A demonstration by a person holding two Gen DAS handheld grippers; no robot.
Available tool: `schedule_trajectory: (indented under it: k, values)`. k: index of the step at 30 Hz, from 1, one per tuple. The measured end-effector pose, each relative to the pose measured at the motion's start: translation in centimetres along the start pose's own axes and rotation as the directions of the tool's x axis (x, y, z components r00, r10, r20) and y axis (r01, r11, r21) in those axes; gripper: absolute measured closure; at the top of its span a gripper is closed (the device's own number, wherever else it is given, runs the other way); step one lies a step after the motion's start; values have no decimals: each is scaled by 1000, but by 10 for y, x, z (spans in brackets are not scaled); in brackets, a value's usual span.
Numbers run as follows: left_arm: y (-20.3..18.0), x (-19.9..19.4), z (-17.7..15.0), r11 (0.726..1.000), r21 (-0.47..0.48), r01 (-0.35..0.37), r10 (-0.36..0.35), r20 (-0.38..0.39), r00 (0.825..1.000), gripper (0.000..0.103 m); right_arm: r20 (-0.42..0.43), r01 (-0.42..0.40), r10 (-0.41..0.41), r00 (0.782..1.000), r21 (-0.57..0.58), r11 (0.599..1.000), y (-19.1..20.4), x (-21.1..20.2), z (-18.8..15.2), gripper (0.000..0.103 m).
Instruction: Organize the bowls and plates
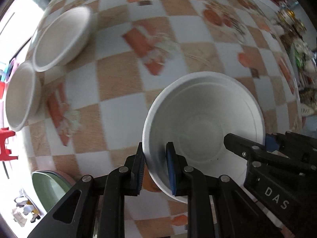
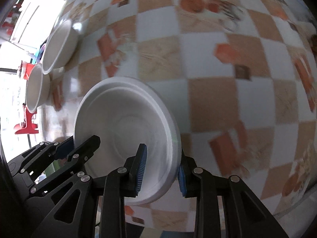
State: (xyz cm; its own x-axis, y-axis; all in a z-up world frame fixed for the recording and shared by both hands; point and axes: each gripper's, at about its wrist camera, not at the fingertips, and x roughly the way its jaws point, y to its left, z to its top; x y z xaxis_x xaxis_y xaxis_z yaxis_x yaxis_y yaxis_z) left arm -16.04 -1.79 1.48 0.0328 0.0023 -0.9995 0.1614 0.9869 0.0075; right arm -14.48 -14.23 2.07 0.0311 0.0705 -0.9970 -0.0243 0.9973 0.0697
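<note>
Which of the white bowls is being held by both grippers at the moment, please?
The large white bowl nearest the cameras: the left gripper and right gripper each pinch its rim. The two smaller bowls sit untouched on the checked tablecloth.

Three white bowls (image 1: pixel 204 130) show: one near, two more (image 1: pixel 61 37) far left on the checked cloth (image 1: pixel 118 83). Two grippers, the left (image 1: pixel 156 168) and the right (image 2: pixel 161 170), are in view. One green dish (image 1: pixel 49 188) sits near left, beside one red stool (image 1: pixel 6 144).
</note>
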Motion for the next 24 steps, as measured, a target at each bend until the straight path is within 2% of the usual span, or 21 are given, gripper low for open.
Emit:
schedule_trajectory:
  k: [12, 13, 15, 16, 17, 18, 19, 21, 23, 24]
  values:
    - [-86, 8, 5, 990, 142, 27, -25, -12, 1000, 80, -7, 35, -34, 999, 87, 996, -64, -14, -31, 72]
    - [-95, 14, 10, 989, 148, 18, -17, -6, 1000, 76, -7, 31, -30, 1000, 90, 995, -68, -15, -32, 72]
    - [-105, 14, -1, 987, 161, -6, 6, 1, 1000, 63, -6, 26, -25, 1000, 96, 995, -73, -16, -34, 71]
    - [-106, 13, -2, 986, 167, -20, 19, 7, 1000, 48, -5, 28, -28, 1000, 99, 995, -79, -18, -39, 71]
    - [-104, 11, -3, 985, 169, -30, 28, 15, 1000, 41, -3, 31, -30, 1000, 108, 994, -82, -19, -40, 71]
    - [-102, 10, -3, 985, 169, -34, 31, 24, 999, 39, 0, 29, -30, 1000, 117, 993, -84, -20, -41, 66]
    - [-94, 7, -4, 985, 170, -32, 28, 31, 999, 37, 4, 29, -30, 1000, 135, 990, -87, -23, -40, 45]
    - [-87, 3, -6, 984, 175, -23, 17, 31, 999, 33, 21, 23, -27, 999, 153, 988, -93, -29, -41, 24]
    - [-77, -1, -10, 984, 178, -25, 19, 36, 999, 29, 45, 21, -28, 999, 164, 986, -98, -40, -40, 24]
    - [-59, 4, -9, 984, 179, -24, 18, 37, 999, 28, 52, 25, -35, 998, 171, 985, -100, -43, -39, 24]
